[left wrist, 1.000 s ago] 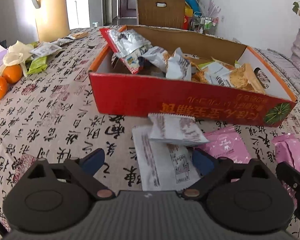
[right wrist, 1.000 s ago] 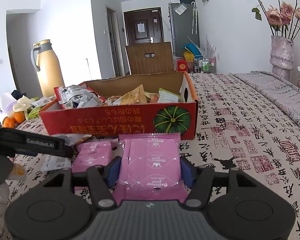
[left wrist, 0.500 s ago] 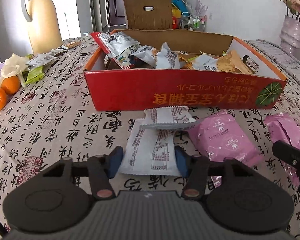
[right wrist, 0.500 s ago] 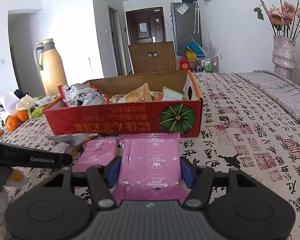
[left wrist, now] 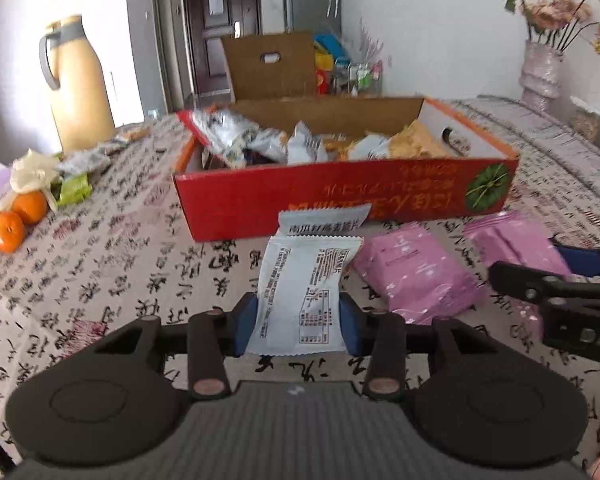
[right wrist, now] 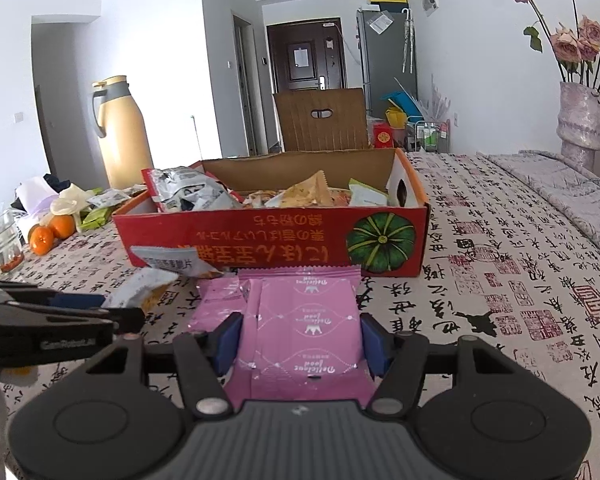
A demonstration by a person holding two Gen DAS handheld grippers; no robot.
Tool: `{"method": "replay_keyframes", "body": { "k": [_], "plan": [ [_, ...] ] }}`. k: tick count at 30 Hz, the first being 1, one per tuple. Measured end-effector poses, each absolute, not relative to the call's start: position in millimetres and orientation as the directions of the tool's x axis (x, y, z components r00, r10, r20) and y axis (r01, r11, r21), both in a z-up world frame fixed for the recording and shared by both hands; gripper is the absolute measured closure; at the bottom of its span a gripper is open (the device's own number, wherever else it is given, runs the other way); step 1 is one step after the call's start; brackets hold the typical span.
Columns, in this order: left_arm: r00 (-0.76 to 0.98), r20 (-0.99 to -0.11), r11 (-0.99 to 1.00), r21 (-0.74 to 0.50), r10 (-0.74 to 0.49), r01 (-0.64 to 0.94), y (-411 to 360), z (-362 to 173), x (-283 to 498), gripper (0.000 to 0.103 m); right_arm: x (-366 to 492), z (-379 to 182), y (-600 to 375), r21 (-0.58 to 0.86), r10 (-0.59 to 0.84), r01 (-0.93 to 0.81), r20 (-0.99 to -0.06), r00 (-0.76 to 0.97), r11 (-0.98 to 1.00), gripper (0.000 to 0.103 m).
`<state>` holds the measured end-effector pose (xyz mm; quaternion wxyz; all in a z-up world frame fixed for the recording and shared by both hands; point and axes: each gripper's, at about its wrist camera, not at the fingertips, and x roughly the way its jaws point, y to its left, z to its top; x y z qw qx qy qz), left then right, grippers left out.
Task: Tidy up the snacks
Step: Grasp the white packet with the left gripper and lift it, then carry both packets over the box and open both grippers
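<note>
Left gripper (left wrist: 299, 318), jaws closing, pinches a white packet (left wrist: 304, 288) between its pads. Right gripper (right wrist: 300, 344) clamps a pink packet (right wrist: 306, 320). Red box (right wrist: 276, 240) just beyond.

We see a red box (right wrist: 236, 236) with green pumpkin print, pink packets (right wrist: 308, 320), a white packet (left wrist: 304, 292), orange tangerines (left wrist: 16, 220), calligraphy-patterned beige surface (right wrist: 500, 280).

The pink packet (right wrist: 306, 328) reads "Delicious food"; the left gripper (right wrist: 66, 345) reads "GenRobot.AI".
</note>
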<state>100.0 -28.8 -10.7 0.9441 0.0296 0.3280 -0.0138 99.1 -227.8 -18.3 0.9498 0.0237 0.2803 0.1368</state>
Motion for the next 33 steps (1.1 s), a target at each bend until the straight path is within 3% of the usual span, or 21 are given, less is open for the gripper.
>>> {"method": "replay_keyframes", "body": {
  "k": [12,33],
  "plan": [
    [0.848,-0.527,0.996,0.031,-0.058,0.088,-35,22,82,0.059,95,-6,-221,0.116,0.283,-0.260,-0.498,0.820,0.959,0.042],
    [0.895,-0.441,0.997,0.015,-0.066,0.081,-39,56,136,0.059,149,28,-219,0.099,0.263,-0.244,-0.401,0.878,0.965,0.042]
  ]
}}
